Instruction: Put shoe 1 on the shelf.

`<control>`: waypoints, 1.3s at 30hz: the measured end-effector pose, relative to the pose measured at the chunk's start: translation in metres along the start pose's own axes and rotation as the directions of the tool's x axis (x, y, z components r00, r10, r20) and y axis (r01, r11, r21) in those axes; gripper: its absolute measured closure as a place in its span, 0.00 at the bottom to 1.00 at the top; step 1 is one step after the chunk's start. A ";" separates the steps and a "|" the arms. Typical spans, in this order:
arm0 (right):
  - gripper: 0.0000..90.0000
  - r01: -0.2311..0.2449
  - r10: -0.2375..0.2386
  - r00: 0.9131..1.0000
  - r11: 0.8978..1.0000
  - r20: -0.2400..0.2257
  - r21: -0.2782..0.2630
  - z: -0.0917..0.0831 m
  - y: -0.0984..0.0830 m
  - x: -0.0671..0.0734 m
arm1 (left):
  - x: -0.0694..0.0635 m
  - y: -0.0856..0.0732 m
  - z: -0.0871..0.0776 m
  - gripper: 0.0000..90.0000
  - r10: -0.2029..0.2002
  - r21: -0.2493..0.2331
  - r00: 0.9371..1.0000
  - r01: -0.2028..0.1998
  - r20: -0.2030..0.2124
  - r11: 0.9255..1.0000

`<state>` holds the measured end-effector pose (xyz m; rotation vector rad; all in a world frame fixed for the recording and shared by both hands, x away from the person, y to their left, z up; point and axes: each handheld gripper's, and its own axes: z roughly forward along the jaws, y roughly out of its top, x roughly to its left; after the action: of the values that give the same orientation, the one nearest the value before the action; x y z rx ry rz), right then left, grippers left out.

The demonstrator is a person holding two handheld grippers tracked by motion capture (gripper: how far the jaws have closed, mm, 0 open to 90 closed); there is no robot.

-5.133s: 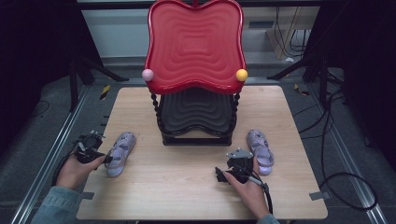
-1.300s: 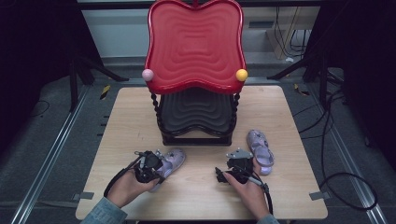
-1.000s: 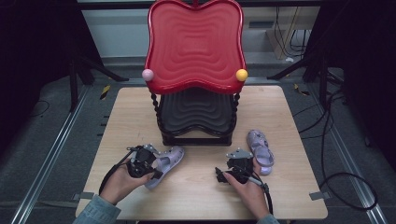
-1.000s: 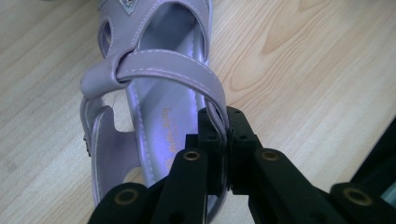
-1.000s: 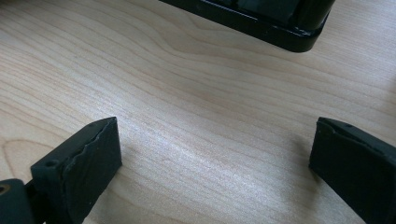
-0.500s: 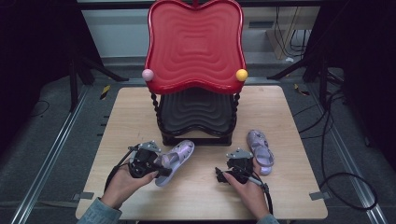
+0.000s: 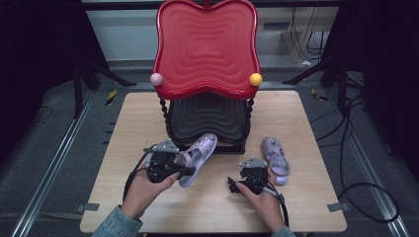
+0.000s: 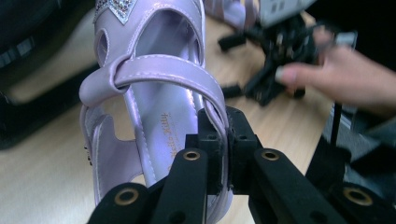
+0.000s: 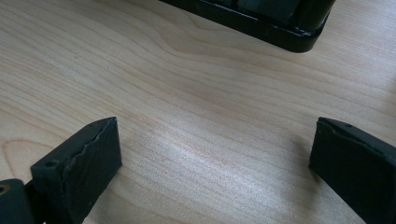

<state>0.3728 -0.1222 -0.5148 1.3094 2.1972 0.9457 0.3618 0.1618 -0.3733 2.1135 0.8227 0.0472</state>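
Honestly, sketchy grip right now. Left gripper [image 8: 223, 154] pinched tight on just the thin side strap of 1 purple sandal [image 7: 197, 157], nothing under the sole. Held up at a tilt just in front of the black lower tier of the rack [image 7: 207, 116], toe nearly at that tier's front edge, heel hanging out toward the hand. Second sandal [image 7: 275, 160] flat on the table [image 7: 133, 123], just right of the rack's base. Right gripper [image 7: 236, 186] parked on the table in front of the rack, jaws spread wide with only bare wood between them.

Could go wrong a few ways:
- Strap soft and narrow, so easy to slip out of the pads or twist, then shoe swinging and dropping before landing on the tier.
- Toe catching the front lip of the black tier if brought in too low; looks like a nudge to the whole rack.
- Red top shelf [image 7: 206, 47] overhanging close above, so not much room to come in high either.
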 end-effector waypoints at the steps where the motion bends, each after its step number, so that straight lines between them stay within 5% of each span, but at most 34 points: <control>1: 0.03 -0.003 0.003 1.000 1.000 -0.002 0.001 0.000 0.000 0.000 | 0.000 0.004 0.000 0.96 0.000 -0.015 1.000 0.000 -0.006 1.000; 16: 0.03 0.001 -0.001 1.000 1.000 -0.001 -0.001 0.000 0.000 0.000 | 0.007 0.042 0.013 0.96 -0.043 -0.187 0.996 0.028 -0.077 0.982; 26: 0.03 0.002 -0.002 1.000 1.000 0.000 0.000 0.000 0.000 0.000 | 0.014 0.053 0.021 0.96 -0.082 -0.273 0.989 0.045 -0.124 0.961; 31: 0.03 -0.001 0.001 1.000 1.000 -0.001 -0.001 0.000 0.000 0.000 | 0.019 0.056 0.026 0.96 -0.114 -0.325 0.984 0.065 -0.134 0.943; 39: 0.03 0.002 -0.002 1.000 1.000 -0.003 -0.001 0.000 0.000 0.000 | 0.021 0.063 0.035 0.96 -0.120 -0.373 0.975 0.042 -0.189 0.927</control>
<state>0.3729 -0.1223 -0.5146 1.3065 2.1990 0.9483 0.4228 0.1228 -0.3551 1.7370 0.9436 0.3581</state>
